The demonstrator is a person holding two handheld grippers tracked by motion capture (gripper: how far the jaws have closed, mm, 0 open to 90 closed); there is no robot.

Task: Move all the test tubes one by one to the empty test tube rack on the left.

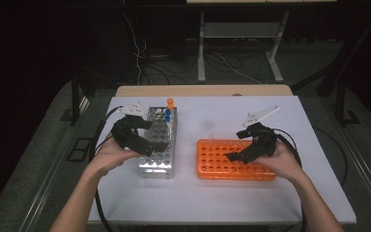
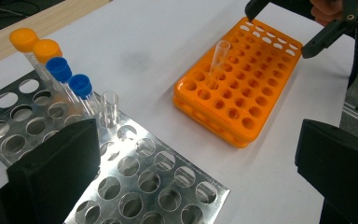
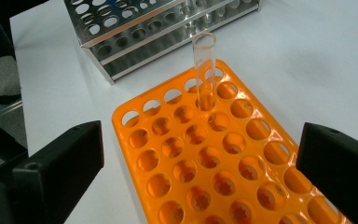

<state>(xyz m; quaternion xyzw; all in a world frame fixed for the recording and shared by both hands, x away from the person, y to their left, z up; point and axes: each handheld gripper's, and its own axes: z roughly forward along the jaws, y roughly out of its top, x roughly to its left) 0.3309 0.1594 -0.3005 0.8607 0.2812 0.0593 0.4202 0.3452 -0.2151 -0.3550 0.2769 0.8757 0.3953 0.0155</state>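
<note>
A steel tube rack [image 1: 157,165] stands at the table's left and an orange plastic rack [image 1: 212,168] at its right. My left gripper [image 1: 154,135] hovers over the steel rack [image 2: 165,161] with its jaws open and nothing between them. At that rack's far end stand two orange-capped tubes [image 2: 24,39], two blue-capped tubes [image 2: 58,69] and an uncapped clear tube [image 2: 109,107]. My right gripper [image 1: 235,145] hangs over the orange rack [image 3: 121,140], open and empty. One clear tube [image 3: 205,70] stands upright in a far corner hole, ahead of the right jaws.
The racks sit on a white table [image 1: 198,198] with a wooden strip along its far edge. Cables trail from both grippers off the table's sides. Between the racks lies a bare strip of tabletop. Dark floor, cables and a table frame lie beyond.
</note>
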